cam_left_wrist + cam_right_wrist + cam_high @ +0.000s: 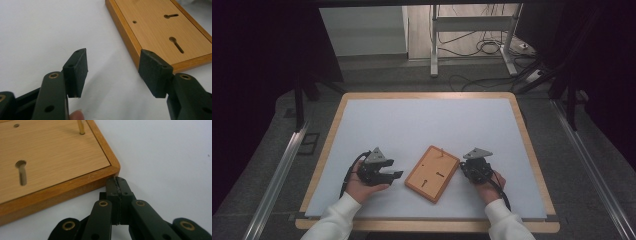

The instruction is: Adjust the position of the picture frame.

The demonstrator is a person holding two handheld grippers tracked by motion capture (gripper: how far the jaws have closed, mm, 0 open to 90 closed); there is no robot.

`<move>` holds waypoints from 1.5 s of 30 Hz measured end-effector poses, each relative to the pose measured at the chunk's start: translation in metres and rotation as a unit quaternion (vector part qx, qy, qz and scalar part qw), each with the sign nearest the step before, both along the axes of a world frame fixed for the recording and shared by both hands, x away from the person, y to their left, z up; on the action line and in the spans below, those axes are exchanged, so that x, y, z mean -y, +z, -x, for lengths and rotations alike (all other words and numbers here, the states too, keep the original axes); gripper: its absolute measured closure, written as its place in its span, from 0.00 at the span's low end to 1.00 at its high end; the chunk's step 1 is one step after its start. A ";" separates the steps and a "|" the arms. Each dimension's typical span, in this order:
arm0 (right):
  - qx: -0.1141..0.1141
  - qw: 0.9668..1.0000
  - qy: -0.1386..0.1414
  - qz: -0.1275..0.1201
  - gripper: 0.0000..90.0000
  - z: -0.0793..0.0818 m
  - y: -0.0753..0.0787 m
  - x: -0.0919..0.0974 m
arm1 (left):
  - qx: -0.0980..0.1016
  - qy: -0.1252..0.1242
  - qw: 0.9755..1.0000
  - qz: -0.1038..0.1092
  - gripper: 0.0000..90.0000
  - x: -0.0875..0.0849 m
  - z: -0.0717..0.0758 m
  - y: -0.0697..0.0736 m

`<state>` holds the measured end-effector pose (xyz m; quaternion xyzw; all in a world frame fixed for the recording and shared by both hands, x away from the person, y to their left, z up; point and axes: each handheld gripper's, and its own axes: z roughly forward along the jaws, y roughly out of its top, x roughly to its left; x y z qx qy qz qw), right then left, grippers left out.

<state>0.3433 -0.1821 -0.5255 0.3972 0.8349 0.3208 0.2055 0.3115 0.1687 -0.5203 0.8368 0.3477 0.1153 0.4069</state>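
Board point(432, 173) lying between tongs: left tongs point(393, 174) gaping, right tongs point(118, 185) closed, nudging its corner; risking skewing it.
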 end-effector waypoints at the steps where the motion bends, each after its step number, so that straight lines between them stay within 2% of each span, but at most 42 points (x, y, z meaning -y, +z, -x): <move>1: 0.000 1.000 0.003 0.000 1.00 -0.002 0.000 -0.002 | 0.000 0.000 1.000 0.000 0.45 0.000 0.000 0.000; 8: 0.000 1.000 0.017 0.001 1.00 -0.012 -0.001 -0.012 | -0.004 0.003 1.000 -0.001 0.45 -0.002 -0.002 -0.001; 19: 0.005 0.999 0.051 0.011 1.00 -0.028 -0.002 -0.040 | -0.002 0.012 1.000 0.006 0.44 -0.006 -0.003 -0.001; 35: 0.012 0.997 0.077 0.017 1.00 -0.036 -0.003 -0.061 | -0.003 0.013 1.000 0.001 0.44 -0.006 -0.004 -0.002; 39: 0.020 0.998 0.065 0.008 1.00 -0.032 0.004 -0.051 | -0.003 0.016 1.000 0.003 0.44 -0.008 -0.004 -0.003; 45: 0.030 0.998 0.047 -0.017 1.00 -0.006 0.024 -0.004 | 0.004 0.015 1.000 0.004 0.44 -0.010 -0.004 -0.003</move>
